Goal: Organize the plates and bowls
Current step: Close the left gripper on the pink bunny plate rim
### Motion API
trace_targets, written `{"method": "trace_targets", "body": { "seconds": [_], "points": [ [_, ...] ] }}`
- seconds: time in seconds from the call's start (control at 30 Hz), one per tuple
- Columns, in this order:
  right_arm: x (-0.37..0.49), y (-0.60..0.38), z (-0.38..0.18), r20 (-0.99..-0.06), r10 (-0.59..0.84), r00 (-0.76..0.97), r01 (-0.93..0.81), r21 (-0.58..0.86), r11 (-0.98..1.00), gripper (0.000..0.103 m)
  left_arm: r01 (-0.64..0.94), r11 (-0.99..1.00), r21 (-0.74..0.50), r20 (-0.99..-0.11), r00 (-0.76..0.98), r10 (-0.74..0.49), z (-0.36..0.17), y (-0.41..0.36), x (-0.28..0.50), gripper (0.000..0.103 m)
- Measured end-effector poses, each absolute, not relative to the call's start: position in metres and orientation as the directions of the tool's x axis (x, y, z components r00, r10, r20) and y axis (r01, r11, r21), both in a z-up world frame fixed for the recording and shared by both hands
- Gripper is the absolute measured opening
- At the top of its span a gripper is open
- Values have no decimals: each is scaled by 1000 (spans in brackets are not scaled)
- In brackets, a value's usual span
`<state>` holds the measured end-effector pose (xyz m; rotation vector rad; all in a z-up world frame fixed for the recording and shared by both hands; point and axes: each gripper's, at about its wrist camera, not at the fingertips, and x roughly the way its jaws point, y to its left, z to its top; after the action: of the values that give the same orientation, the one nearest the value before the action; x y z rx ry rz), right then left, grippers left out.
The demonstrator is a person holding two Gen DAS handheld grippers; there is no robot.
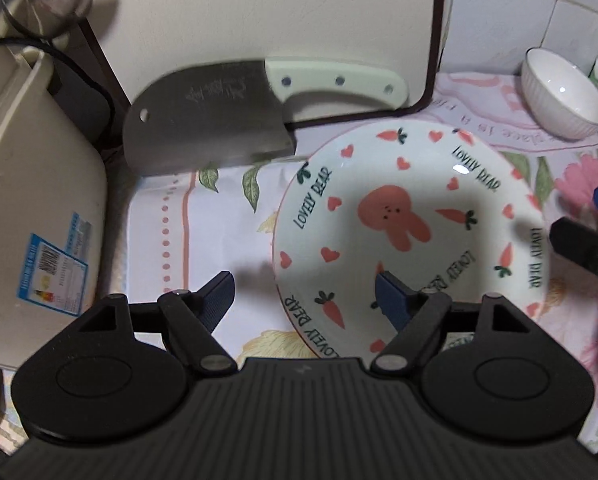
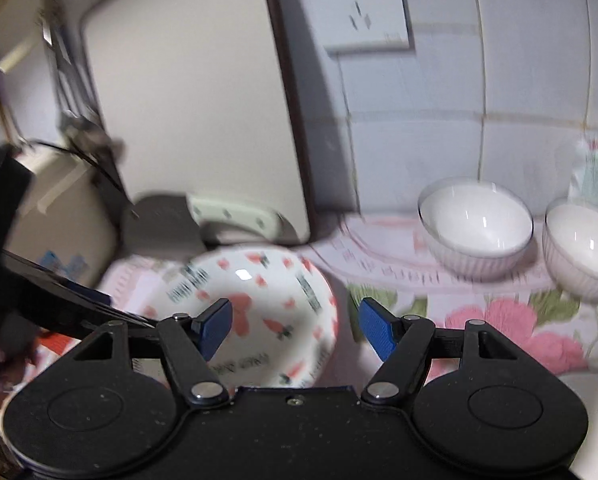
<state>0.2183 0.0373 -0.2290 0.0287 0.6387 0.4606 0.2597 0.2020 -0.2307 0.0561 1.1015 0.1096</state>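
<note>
A white deep plate with pink rabbit, hearts and carrots (image 1: 411, 236) lies on the flowered cloth; it also shows in the right wrist view (image 2: 267, 312). My left gripper (image 1: 305, 300) is open, its jaws astride the plate's left rim, one finger inside, one outside. My right gripper (image 2: 295, 330) is open, astride the plate's right rim; it shows at the right edge of the left wrist view (image 1: 587, 240). Two white ribbed bowls (image 2: 477, 228) (image 2: 583, 248) stand at the back right, one also in the left wrist view (image 1: 563, 94).
A cleaver (image 1: 219, 116) with a cream handle leans against an upright cutting board (image 1: 259, 12) behind the plate. A beige appliance (image 1: 35, 200) stands at the left. The tiled wall with a socket (image 2: 363, 4) is behind. Another white dish edge (image 2: 595, 412) sits at lower right.
</note>
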Motion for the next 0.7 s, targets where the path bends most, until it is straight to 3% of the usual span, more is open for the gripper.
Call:
{"method": "trace_targets", "body": {
  "seconds": [0.27, 0.4, 0.47, 0.5, 0.7],
  "points": [
    [232, 46, -276, -658, 393, 642, -328, 228, 917, 71, -73, 996, 58, -908, 410, 83, -257, 210, 264, 74],
    [237, 46, -287, -668, 376, 642, -284, 249, 926, 51, -86, 996, -6, -909, 416, 30, -258, 217, 268, 65],
    [238, 45, -288, -658, 363, 660, -259, 254, 932, 35, -82, 996, -35, -907, 420, 3, -257, 218, 270, 51],
    [239, 43, -288, -653, 371, 660, -257, 268, 928, 21, -82, 996, -42, -907, 420, -4, -257, 218, 271, 50],
    [245, 38, -291, -650, 414, 637, -227, 354, 907, 21, -86, 995, -49, -902, 432, -7, -257, 222, 270, 45]
  ]
}}
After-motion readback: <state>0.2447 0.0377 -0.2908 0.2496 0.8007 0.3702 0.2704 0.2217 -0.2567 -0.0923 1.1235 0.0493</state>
